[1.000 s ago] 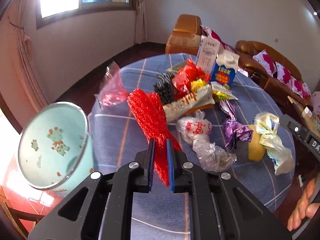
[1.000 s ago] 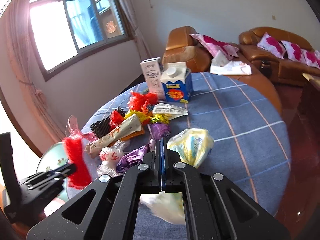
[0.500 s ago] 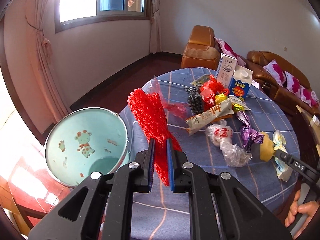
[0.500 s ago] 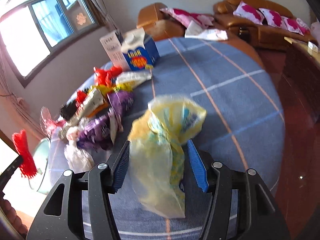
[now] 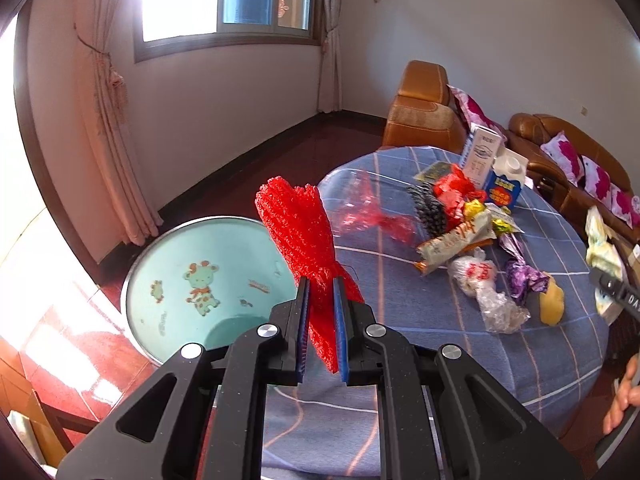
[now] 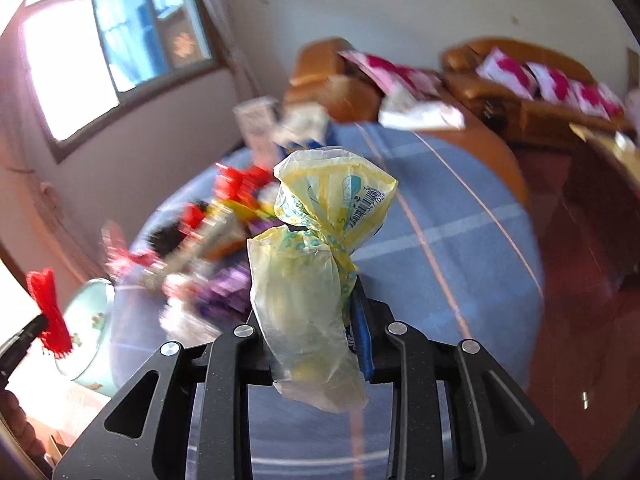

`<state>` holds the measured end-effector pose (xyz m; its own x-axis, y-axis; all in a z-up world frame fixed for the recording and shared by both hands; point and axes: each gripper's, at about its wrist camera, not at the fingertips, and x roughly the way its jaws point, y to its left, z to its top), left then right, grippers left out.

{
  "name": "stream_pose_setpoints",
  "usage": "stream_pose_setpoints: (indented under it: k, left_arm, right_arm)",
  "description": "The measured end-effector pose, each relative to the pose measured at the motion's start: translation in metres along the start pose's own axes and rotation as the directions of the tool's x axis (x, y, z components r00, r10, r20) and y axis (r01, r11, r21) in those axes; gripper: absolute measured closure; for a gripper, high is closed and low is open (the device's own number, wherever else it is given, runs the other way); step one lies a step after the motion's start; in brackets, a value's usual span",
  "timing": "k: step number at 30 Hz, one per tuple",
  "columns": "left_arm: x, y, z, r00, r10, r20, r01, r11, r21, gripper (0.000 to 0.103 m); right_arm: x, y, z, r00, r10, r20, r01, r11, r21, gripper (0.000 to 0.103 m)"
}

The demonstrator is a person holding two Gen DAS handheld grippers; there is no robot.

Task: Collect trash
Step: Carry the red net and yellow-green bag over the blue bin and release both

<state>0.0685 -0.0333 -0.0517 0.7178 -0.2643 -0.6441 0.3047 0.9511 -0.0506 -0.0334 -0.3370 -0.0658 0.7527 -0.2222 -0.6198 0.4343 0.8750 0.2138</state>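
Note:
My left gripper [image 5: 321,304] is shut on a red foam net [image 5: 298,232] and holds it in the air at the table's near-left edge, beside the mint trash bin [image 5: 192,280] with a cartoon print. My right gripper [image 6: 310,316] is shut on a knotted yellow plastic bag [image 6: 320,240], lifted above the blue checked table [image 6: 460,232]. The bag also shows in the left wrist view [image 5: 602,240]. The red net [image 6: 50,312] and the bin [image 6: 90,320] show at the left of the right wrist view.
A pile of trash lies on the table: a clear red bag [image 5: 368,212], a black net [image 5: 430,208], wrappers [image 5: 456,240], a white knotted bag [image 5: 484,288], a purple wrapper [image 5: 520,276], two cartons [image 5: 496,172]. Brown sofas [image 5: 424,104] stand behind.
My right gripper has closed on the yellow bag and lifted it off the table. My left gripper has carried the red net back and left, toward the bin.

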Motion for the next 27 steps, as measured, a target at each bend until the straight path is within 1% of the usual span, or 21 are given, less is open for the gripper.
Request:
stream_pose_setpoints:
  k: [3,5,8,10,12,14,19,23,25,27]
  left_arm:
    - [-0.004,0.023,0.001,0.999,0.042,0.011,-0.042,0.999,-0.015,0.092]
    - [-0.005,0.040,0.001,0.996,0.084,0.012,-0.084,0.996,-0.030,0.092]
    - [-0.003,0.065,0.000,0.990,0.139,0.004,-0.138,0.989,-0.049,0.092]
    - [0.001,0.079,0.000,0.987,0.160,-0.007,-0.160,0.985,-0.066,0.092]
    - [0.005,0.092,0.000,0.985,0.171,-0.020,-0.172,0.982,-0.083,0.092]
    - [0.011,0.103,-0.001,0.984,0.172,-0.037,-0.175,0.980,-0.096,0.092]
    - [0.030,0.119,-0.006,0.983,0.157,-0.091,-0.167,0.979,-0.113,0.092]
    - [0.045,0.128,-0.010,0.983,0.142,-0.121,-0.156,0.981,-0.114,0.092]
    - [0.052,0.131,-0.011,0.982,0.133,-0.133,-0.149,0.982,-0.118,0.092]
    - [0.058,0.133,-0.012,0.982,0.127,-0.143,-0.144,0.983,-0.116,0.092]
  right_arm:
    - [0.010,0.041,0.008,0.996,0.085,-0.012,-0.085,0.994,-0.062,0.074]
    - [0.020,0.072,0.008,0.989,0.146,-0.036,-0.150,0.983,-0.110,0.074]
    - [0.034,0.123,0.005,0.970,0.229,-0.075,-0.239,0.953,-0.187,0.074]
    - [0.043,0.153,0.002,0.955,0.277,-0.103,-0.293,0.929,-0.224,0.074]
    - [0.055,0.184,-0.002,0.935,0.321,-0.148,-0.350,0.902,-0.254,0.074]
    - [0.067,0.211,-0.008,0.921,0.343,-0.186,-0.384,0.880,-0.278,0.073]
    - [0.102,0.260,-0.027,0.896,0.351,-0.272,-0.428,0.846,-0.318,0.073]
    - [0.124,0.283,-0.036,0.870,0.364,-0.334,-0.468,0.824,-0.320,0.073]
    - [0.135,0.297,-0.040,0.859,0.368,-0.357,-0.485,0.807,-0.336,0.071]
    - [0.144,0.306,-0.045,0.850,0.368,-0.376,-0.496,0.799,-0.339,0.068]
